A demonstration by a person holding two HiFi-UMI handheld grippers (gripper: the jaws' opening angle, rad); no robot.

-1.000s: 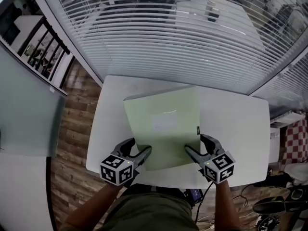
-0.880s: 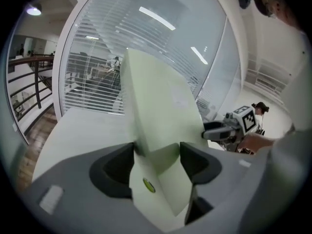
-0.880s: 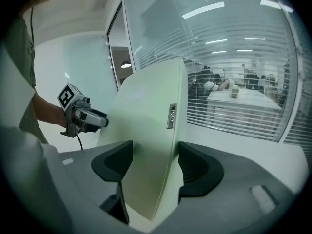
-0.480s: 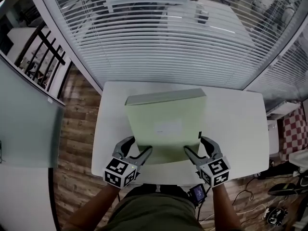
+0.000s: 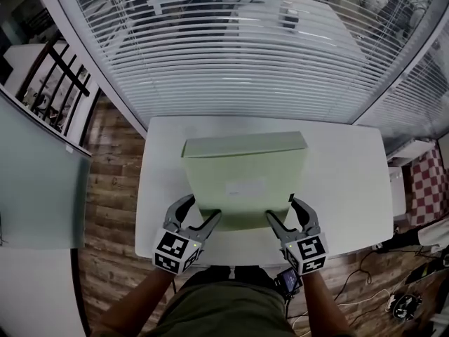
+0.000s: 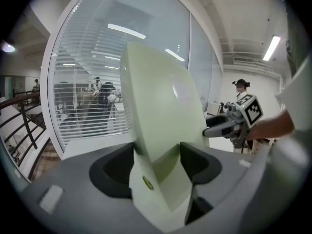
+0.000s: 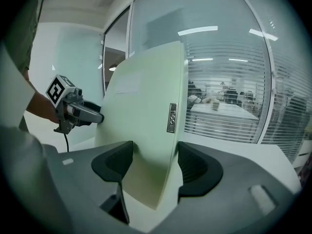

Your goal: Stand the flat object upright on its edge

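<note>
A pale green flat box (image 5: 242,181) is tilted up steeply on the white table (image 5: 344,181), its far edge raised and its thin top side showing. My left gripper (image 5: 203,221) is shut on the box's near left corner. At the near right corner my right gripper (image 5: 279,220) is shut on it too. In the left gripper view the box (image 6: 161,111) fills the gap between the jaws (image 6: 156,165), with the right gripper (image 6: 234,123) beyond. The right gripper view shows the box (image 7: 146,111) clamped between the jaws (image 7: 153,167), a small label (image 7: 171,117) on its edge, and the left gripper (image 7: 73,112) beyond.
White window blinds (image 5: 245,55) run close behind the table's far edge. Wooden floor (image 5: 109,181) and a glass panel (image 5: 35,181) lie to the left. Cables (image 5: 400,300) trail on the floor at the lower right. My body stands at the table's near edge.
The box's far edge has risen, so the box stands steeper and its thin top side now shows. Both grippers keep their hold on the near corners.
</note>
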